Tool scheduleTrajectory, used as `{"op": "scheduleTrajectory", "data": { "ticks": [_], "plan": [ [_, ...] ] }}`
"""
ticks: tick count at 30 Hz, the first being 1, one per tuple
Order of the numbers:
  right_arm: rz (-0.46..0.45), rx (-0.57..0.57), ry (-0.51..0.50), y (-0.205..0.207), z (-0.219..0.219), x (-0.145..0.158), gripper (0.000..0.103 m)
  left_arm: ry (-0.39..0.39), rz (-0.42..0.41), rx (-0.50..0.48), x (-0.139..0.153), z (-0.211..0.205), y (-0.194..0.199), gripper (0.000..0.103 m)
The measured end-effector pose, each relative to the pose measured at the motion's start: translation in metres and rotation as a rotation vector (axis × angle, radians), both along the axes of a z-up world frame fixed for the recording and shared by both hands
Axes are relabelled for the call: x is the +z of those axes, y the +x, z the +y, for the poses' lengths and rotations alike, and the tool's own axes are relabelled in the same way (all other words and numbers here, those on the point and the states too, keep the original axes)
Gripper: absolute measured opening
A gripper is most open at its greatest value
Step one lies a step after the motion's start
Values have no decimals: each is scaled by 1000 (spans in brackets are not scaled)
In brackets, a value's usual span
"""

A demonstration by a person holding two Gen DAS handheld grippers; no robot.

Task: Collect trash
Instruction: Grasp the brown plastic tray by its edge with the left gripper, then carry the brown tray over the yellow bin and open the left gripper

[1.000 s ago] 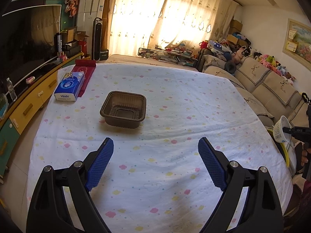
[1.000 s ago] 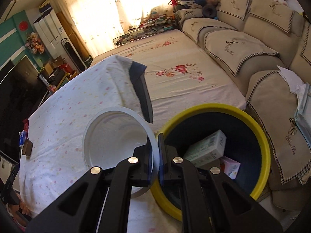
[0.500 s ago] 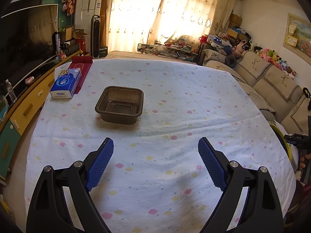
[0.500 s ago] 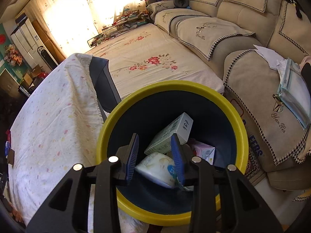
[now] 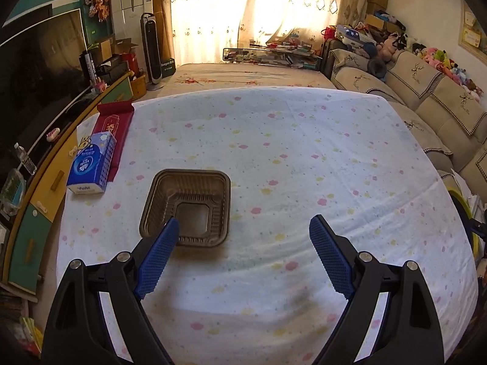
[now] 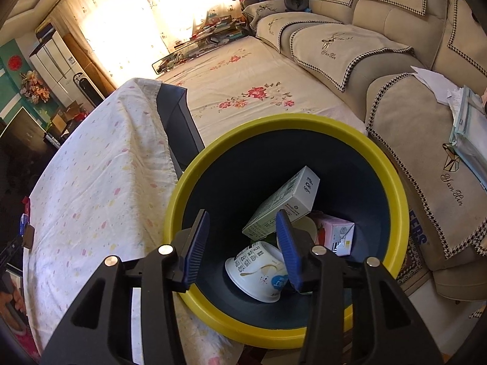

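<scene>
The right gripper (image 6: 243, 243) hangs over the bin (image 6: 392, 179), which stands on the floor just beside the right edge of the table (image 5: 304, 158), a sensible spot since trash can be carried off the cloth and dropped straight in. Its jaws are parted and hold nothing. Below and between them, inside the bin, a white cup (image 6: 258, 266) lies tipped on its side, with a pale carton (image 6: 286, 203) leaning behind it and a pink box (image 6: 336, 234) to the right. The cup is clear of both pads, so that drop looks finished.

The left gripper (image 5: 243, 234) is over the near part of the table with jaws spread wide and empty, judged to be lining up for the next piece. That piece is the brown tray (image 5: 187, 205), sitting upright on the cloth, left of centre. The left pad (image 5: 158, 255) overlaps the tray's near left corner in view, though I cannot tell whether it touches; the right pad is well apart from it, so the tray is off to the left of the gap rather than centred in it. A tissue pack (image 5: 91, 164) lies farther left on a red box (image 5: 114, 124).
</scene>
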State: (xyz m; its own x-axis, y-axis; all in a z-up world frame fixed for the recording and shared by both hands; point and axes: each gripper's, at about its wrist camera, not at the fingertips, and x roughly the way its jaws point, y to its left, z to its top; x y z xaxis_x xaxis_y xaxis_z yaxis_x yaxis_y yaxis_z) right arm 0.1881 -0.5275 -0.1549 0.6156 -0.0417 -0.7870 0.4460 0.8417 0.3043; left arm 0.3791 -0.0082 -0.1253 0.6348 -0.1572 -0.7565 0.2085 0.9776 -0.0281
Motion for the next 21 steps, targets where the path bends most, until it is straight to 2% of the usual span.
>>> {"op": "scheduleTrajectory", "data": {
  "ticks": [2,11,14,16,17,21],
  "plan": [
    [-2,0,8,-1,-1,-1,45,19,11,12,-2,-2,11,82],
    [-20,5,20,-9,-1,2,46,29,81,50,-24,3,40,52],
    [-25,11,23,-12,1,3,46,45,67,51,-24,1,40,34],
    [-28,18,28,-13,2,3,46,39,63,54,-22,-1,39,12],
    [-30,21,31,-13,2,3,46,39,55,53,-20,-3,37,8],
    [-40,29,37,-18,2,4,46,49,3,24,-7,-23,22,5]
  ]
}}
